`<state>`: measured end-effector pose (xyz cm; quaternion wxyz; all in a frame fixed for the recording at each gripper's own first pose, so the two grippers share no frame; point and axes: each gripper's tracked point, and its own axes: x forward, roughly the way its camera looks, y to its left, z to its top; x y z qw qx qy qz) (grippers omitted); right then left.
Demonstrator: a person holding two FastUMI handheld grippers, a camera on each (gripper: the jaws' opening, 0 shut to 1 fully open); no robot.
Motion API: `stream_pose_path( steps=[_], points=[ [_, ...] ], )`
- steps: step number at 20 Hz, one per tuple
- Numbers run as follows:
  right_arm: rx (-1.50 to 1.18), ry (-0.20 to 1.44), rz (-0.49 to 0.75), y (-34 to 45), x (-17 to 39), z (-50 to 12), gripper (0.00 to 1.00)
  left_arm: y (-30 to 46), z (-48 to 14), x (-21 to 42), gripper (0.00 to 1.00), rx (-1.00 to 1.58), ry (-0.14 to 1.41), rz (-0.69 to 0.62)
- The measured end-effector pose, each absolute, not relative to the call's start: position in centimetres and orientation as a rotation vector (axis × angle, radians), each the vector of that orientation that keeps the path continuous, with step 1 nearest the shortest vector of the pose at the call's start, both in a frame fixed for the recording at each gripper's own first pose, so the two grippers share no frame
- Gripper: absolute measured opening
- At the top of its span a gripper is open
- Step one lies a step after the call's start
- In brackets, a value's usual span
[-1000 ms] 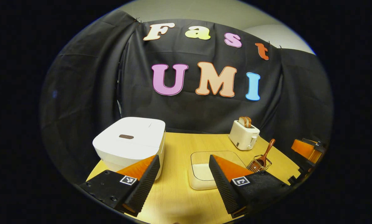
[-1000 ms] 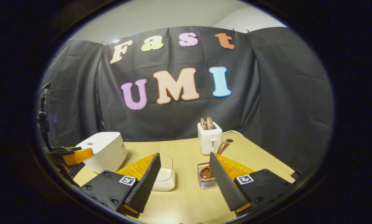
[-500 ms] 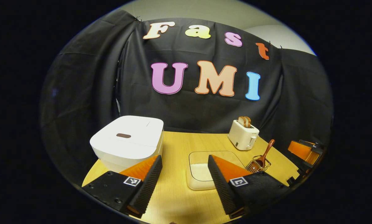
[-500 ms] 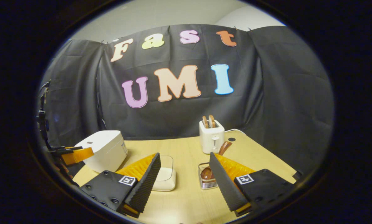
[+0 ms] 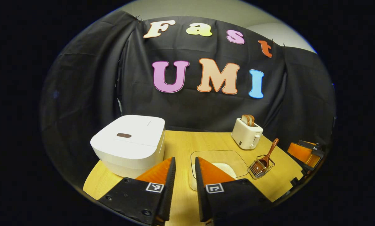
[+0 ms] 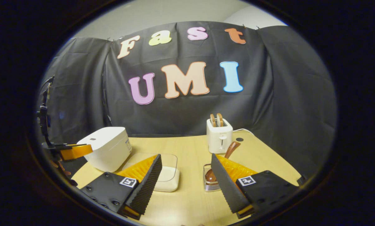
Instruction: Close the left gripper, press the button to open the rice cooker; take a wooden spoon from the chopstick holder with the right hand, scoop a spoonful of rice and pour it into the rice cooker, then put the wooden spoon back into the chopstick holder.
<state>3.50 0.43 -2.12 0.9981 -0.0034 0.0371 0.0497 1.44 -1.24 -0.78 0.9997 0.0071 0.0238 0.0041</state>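
The left gripper (image 5: 185, 163) hangs over the near edge of the table (image 5: 187, 142), its fingers drawn close with only a narrow gap between them, gripping nothing and touching nothing. Ahead and to its left sits the cooker (image 5: 129, 142), lid down, with the dark button (image 5: 124, 135) on top well apart from the fingertips. Just beyond the fingers lies the clear-lidded rice box (image 5: 220, 160), and to the right of that the wire holder (image 5: 262, 166) with the spoon (image 5: 267, 156) leaning in it, bowl down and handle up. A toaster (image 5: 246, 133) stands farther back. The right gripper (image 6: 186, 161) is spread wide and empty above the table's near side; the rice box shows behind its left finger, and the holder, with the spoon inside, sits partly behind its right finger, not touched by it. The cooker stands off to the left there, with the left gripper just beside it.
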Motion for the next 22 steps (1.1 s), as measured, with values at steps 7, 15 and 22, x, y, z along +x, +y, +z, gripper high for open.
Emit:
stream_pose_path(
  steps=[7,15,22],
  points=[
    [-0.004,0.09,0.166,1.0,5.2,-2.4,1.0,0.7,-1.2,1.7,0.0,0.018,0.07,0.096],
    [-0.014,0.118,0.176,0.9,6.5,-3.1,1.0,7.5,1.4,3.5,0.0,-0.075,-0.006,0.213],
    [0.004,0.115,0.005,1.6,6.2,-3.9,1.0,15.0,3.1,6.8,0.0,-0.044,0.006,0.194]
  ],
)
